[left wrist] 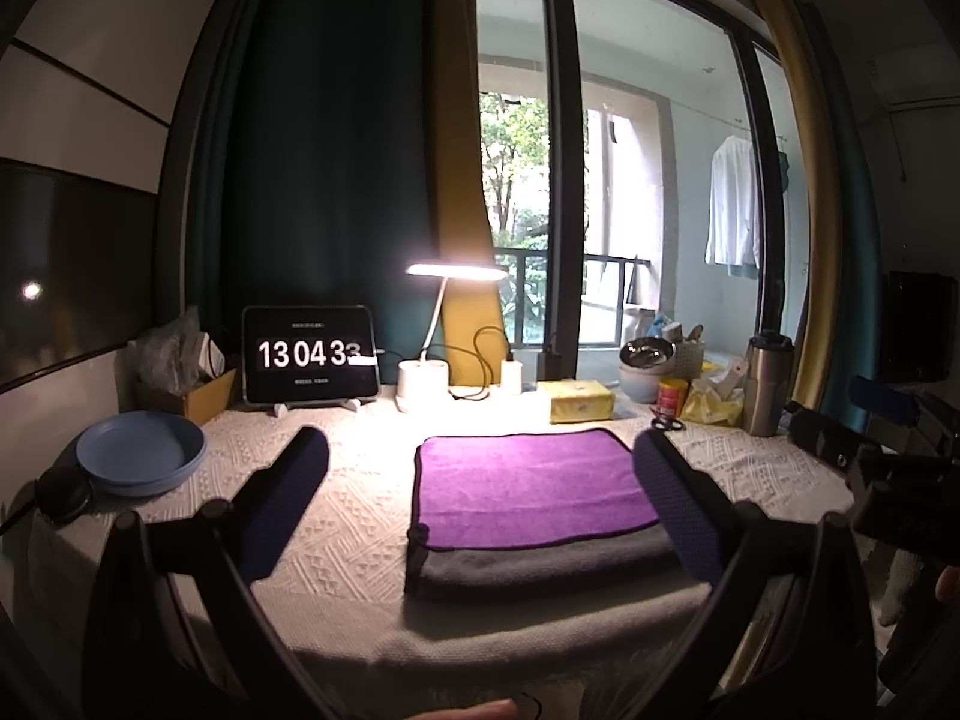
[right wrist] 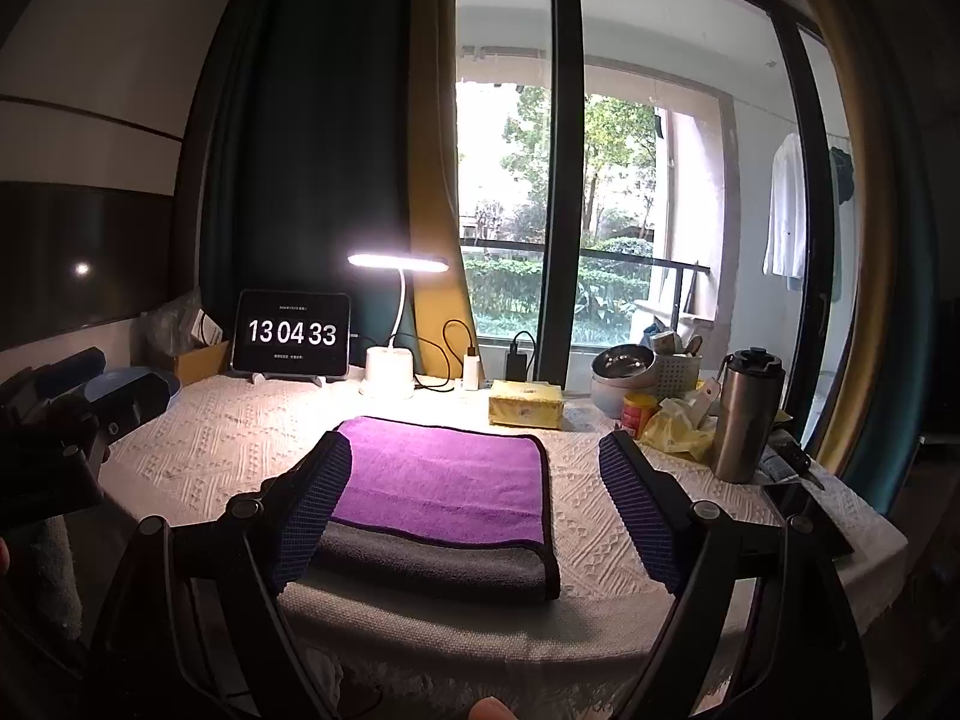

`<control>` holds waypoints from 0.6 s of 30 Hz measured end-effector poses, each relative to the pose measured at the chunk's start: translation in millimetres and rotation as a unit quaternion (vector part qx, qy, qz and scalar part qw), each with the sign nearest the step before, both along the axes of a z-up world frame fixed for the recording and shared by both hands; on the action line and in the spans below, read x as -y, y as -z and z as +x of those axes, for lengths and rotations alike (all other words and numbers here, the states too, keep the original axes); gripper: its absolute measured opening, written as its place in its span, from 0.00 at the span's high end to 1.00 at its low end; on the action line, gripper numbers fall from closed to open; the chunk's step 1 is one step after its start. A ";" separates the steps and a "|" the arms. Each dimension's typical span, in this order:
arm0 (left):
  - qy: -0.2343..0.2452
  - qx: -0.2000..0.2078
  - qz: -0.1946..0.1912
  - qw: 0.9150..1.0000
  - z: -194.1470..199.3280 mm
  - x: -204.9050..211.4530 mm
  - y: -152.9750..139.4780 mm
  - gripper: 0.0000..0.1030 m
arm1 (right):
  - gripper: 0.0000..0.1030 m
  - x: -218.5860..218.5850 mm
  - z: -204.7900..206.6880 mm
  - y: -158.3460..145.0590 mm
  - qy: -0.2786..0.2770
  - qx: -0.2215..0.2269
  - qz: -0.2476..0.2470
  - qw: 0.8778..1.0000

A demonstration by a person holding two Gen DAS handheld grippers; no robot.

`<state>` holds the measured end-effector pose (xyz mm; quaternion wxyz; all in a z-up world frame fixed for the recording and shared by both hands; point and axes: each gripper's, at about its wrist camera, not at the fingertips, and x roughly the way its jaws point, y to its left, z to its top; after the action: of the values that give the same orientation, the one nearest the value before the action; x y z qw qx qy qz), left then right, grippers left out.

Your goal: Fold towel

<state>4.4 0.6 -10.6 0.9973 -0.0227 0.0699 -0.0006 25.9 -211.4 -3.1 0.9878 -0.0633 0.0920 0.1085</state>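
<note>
Towel (left wrist: 528,480) lies flat on the surface (left wrist: 354,534) at the near edge, centred in front of the lamp (left wrist: 447,324). Purple face up, grey layer showing beneath along the near side, so it looks already folded at least 1 time; judging by that, either 1 more fold remains or the task is near done.

Left claw (left wrist: 480,498): fingers wide apart, holding nothing, hovering over the towel's left half. Right claw (right wrist: 474,504): also spread, empty, straddling the towel's right edge.

For the next fold:
- Pinch both layers together at the 2 near corners, or the grey layer will stay behind.
- Lift just clear of the cloth-covered surface and carry both corners at the same pace to keep edges square.
- Land on the far edge, then release; the terry looks thick, so expect springback.
- Near edge overhangs close to the surface lip, so a drag could pull it off.

Containers:
- Blue bowl (left wrist: 141,453), left: nothing visible inside.
- Cardboard box (left wrist: 198,396): plastic bag and papers.
- White perforated basket (right wrist: 678,375): utensils, not identifiable.
- Steel bowl (right wrist: 621,363) stacked on a pale bowl: contents not visible.
- Steel tumbler (right wrist: 747,414): lidded.
</note>
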 end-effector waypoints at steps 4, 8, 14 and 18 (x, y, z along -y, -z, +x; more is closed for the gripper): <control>0.000 -0.001 -0.001 1.000 0.4 -0.9 -0.5 0.01 | 0.15 -0.4 0.7 1.2 0.000 -0.001 -0.001 1.000; 0.000 -0.001 -0.001 1.000 0.6 -1.5 -0.7 0.01 | 0.15 -0.6 0.9 2.5 -0.002 -0.002 0.000 1.000; 0.000 -0.001 -0.002 1.000 0.6 -1.6 -0.8 0.01 | 0.15 -0.8 0.8 2.7 -0.001 -0.003 0.000 1.000; 0.000 -0.001 -0.002 1.000 0.8 -1.8 -1.1 0.01 | 0.15 -0.6 0.6 3.0 -0.001 -0.003 0.000 1.000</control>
<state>5.1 2.4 -9.5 0.9972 -0.0243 0.0712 -0.0006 26.5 -210.8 -6.1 0.9874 -0.0635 0.0948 0.1100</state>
